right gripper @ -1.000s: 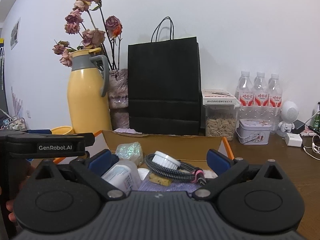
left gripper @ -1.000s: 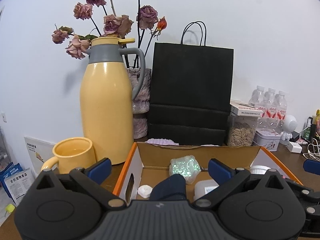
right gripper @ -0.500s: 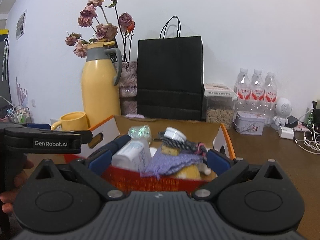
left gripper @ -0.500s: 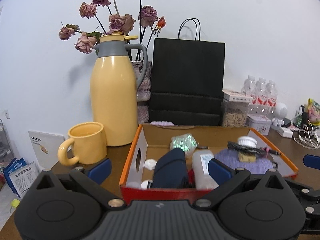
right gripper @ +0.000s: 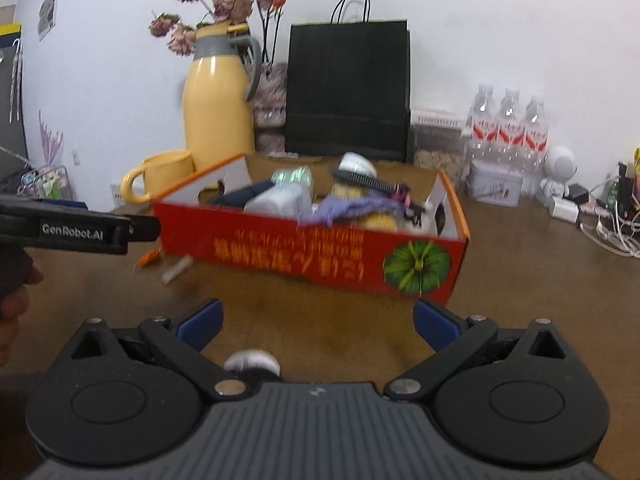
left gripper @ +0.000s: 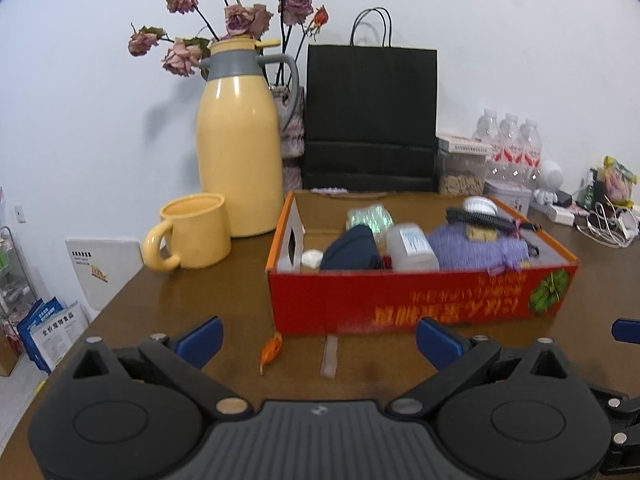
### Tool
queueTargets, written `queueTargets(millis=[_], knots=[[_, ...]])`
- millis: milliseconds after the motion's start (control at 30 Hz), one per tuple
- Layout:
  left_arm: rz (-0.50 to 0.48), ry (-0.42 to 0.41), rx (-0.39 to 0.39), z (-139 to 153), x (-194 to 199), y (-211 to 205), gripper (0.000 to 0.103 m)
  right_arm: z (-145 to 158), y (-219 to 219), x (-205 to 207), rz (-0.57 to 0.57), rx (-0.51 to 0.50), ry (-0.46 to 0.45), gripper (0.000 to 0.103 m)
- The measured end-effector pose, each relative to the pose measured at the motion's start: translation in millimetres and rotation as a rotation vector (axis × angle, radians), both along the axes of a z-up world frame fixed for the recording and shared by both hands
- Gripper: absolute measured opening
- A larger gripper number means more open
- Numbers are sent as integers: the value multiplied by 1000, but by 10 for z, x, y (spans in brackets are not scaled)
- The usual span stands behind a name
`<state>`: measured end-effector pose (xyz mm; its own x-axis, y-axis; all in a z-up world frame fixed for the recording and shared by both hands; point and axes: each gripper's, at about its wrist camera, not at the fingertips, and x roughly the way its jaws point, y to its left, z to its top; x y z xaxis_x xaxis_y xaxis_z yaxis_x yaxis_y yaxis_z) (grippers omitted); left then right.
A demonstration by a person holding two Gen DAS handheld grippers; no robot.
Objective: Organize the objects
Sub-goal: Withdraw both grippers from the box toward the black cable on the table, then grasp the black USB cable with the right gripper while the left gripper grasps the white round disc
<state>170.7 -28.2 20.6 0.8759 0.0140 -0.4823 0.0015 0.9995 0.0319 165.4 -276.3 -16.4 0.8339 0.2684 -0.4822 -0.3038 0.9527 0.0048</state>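
A red cardboard box (left gripper: 420,300) (right gripper: 304,252) sits on the brown table, filled with a dark blue pouch (left gripper: 352,248), a white bottle (left gripper: 410,246), a purple cloth (left gripper: 476,246), a black comb (left gripper: 484,218) and a shiny green packet (left gripper: 370,216). My left gripper (left gripper: 318,338) is open and empty, a short way in front of the box. My right gripper (right gripper: 318,324) is open too, with nothing held. A small round white thing (right gripper: 252,362) lies blurred on the table just by its left finger.
A yellow jug (left gripper: 240,144) and yellow mug (left gripper: 192,232) stand left of the box, a black paper bag (left gripper: 372,116) behind it. Water bottles (right gripper: 508,124), a tin (right gripper: 494,186) and cables (right gripper: 612,232) fill the right. An orange scrap (left gripper: 270,350) and clear strip (left gripper: 330,356) lie before the box.
Both grippers have pulled back from over the box, so its red front wall and the table in front now show. Both stay open and empty.
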Motion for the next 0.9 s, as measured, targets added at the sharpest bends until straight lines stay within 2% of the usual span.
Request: queueTargets(millis=[200,333,433,500,533,600,667,800,900], knots=[[-16,38,8,-154,-182,4,101,-160,26,-175,69,-15,55,103],[-23,64,12,-251,-266,-12,96,-218,136,-185,117,-29,75,98],[-29,78,9,-287,-303,-22,91,-278,213,-102,139,-43,112,85],[-36,84,8,-309,-326,-28,88,-316,233,-44,156,-49,140,64],[-40,86,6,-317,-335,-29,87,-331,232,-24,172,-44,150,60],[-57,95,-2,-336,-349,-37,77,-335,223,-6,203,-45,151,57],[-70,109,-4,-350,-338,-66,73,-334,213,6,240,-59,143,56],[-105,128,-11,-383,-310,-157,46,-337,177,94,293,-67,146,55],[-121,136,-14,-399,-273,-212,39,-334,157,143,318,-65,146,55]])
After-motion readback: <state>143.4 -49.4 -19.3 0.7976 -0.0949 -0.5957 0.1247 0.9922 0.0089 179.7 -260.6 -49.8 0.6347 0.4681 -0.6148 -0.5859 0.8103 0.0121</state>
